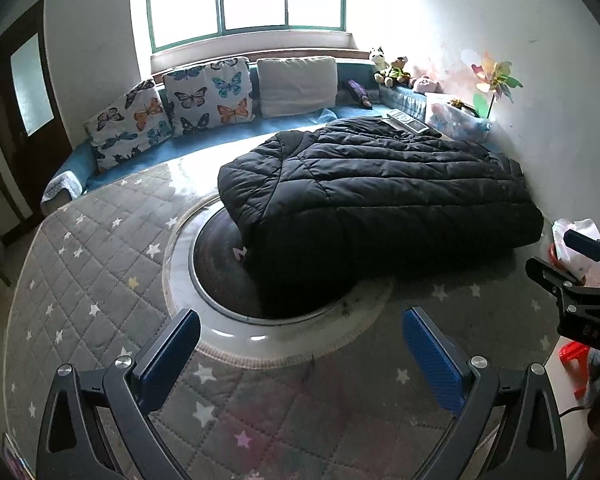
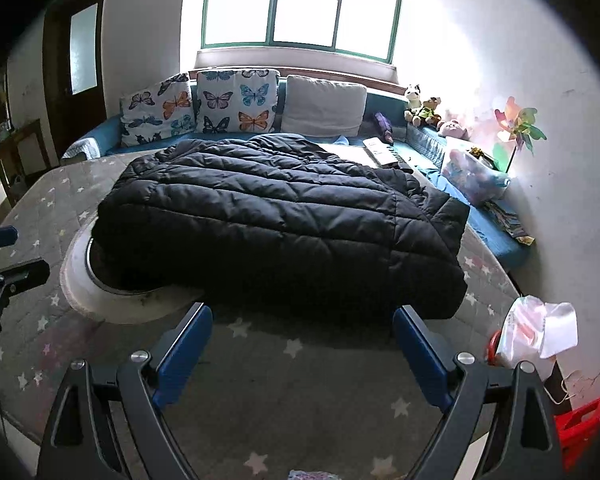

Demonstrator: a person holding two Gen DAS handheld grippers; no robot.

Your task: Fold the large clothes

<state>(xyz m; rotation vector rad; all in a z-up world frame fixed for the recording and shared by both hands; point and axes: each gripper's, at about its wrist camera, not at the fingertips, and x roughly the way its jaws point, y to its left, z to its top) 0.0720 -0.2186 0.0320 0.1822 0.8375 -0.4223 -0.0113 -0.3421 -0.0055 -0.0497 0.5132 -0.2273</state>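
Jacket [image 1: 380, 200] lies folded on the star-quilted table [image 1: 100, 272] by a sofa [image 2: 100, 140]; both grippers' fingers [image 1: 432, 364] gape empty.

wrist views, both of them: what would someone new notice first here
A big black puffer jacket lies folded in the middle of the grey star-patterned quilted cover, partly over a round white-rimmed turntable. Behind it, butterfly cushions lean along a blue sofa under a bright window. Both the left gripper and the right gripper hang open, short of the jacket.
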